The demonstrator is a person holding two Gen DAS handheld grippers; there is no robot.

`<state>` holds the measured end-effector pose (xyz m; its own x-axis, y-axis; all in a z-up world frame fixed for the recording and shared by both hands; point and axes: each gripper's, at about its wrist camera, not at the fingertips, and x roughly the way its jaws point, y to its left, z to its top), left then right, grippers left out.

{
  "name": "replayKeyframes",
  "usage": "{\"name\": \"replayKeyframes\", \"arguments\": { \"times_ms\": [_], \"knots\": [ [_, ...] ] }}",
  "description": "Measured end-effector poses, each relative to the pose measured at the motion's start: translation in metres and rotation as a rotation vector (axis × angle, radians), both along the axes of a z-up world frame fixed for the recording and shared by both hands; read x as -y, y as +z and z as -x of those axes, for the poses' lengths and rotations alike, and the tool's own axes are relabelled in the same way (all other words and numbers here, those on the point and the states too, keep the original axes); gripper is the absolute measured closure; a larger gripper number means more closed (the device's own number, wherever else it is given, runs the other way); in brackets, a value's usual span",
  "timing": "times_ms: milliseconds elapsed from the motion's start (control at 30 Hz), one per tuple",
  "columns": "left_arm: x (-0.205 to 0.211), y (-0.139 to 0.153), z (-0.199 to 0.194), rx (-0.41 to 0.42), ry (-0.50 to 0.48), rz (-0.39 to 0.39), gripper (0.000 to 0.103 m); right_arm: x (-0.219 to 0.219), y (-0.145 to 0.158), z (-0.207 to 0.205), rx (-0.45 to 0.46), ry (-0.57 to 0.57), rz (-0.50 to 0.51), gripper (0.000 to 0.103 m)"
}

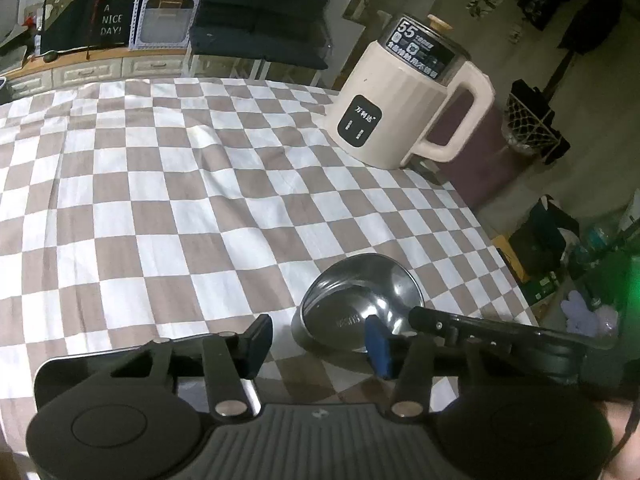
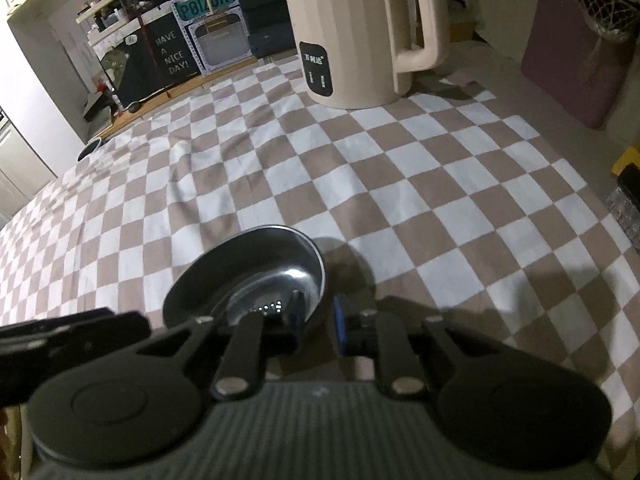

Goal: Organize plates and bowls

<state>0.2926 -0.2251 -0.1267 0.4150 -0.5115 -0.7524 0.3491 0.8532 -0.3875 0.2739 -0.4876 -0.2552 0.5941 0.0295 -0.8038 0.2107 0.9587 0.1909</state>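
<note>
A steel bowl [image 1: 356,304] [image 2: 248,272] sits tilted on the checked tablecloth [image 1: 180,200], near its front right part. In the right wrist view my right gripper [image 2: 318,324] straddles the bowl's near rim, one finger inside and the blue pad [image 2: 340,330] outside, shut on the wall. In the left wrist view that gripper reaches in from the right as a dark bar. My left gripper [image 1: 318,342] stands open at the bowl's near left side. Its blue pad [image 1: 378,344] is in front of the bowl's inside, and its other finger [image 1: 256,340] is well apart over the cloth.
A cream electric kettle [image 1: 400,96] [image 2: 344,40] stands at the table's far right corner. The table's right edge drops to a floor with a purple box [image 1: 480,152] [image 2: 576,60] and bags. Shelves and a "HAVE A NICE DAY" sign [image 1: 112,12] lie beyond the far edge.
</note>
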Motion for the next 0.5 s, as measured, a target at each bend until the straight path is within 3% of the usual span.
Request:
{"name": "replayKeyframes", "arguments": {
  "times_ms": [133, 300, 500],
  "knots": [
    [0.005, -0.006, -0.003, -0.009, -0.002, -0.013, 0.059, 0.0, -0.001, -0.002, 0.014, -0.008, 0.011, 0.084],
    [0.007, -0.013, -0.006, -0.043, -0.003, -0.013, 0.078, 0.004, -0.002, -0.009, 0.047, -0.007, 0.008, 0.084],
    [0.008, -0.019, -0.011, -0.057, 0.011, -0.028, 0.079, 0.005, -0.006, -0.014, 0.036, 0.009, 0.028, 0.084]
  ]
}}
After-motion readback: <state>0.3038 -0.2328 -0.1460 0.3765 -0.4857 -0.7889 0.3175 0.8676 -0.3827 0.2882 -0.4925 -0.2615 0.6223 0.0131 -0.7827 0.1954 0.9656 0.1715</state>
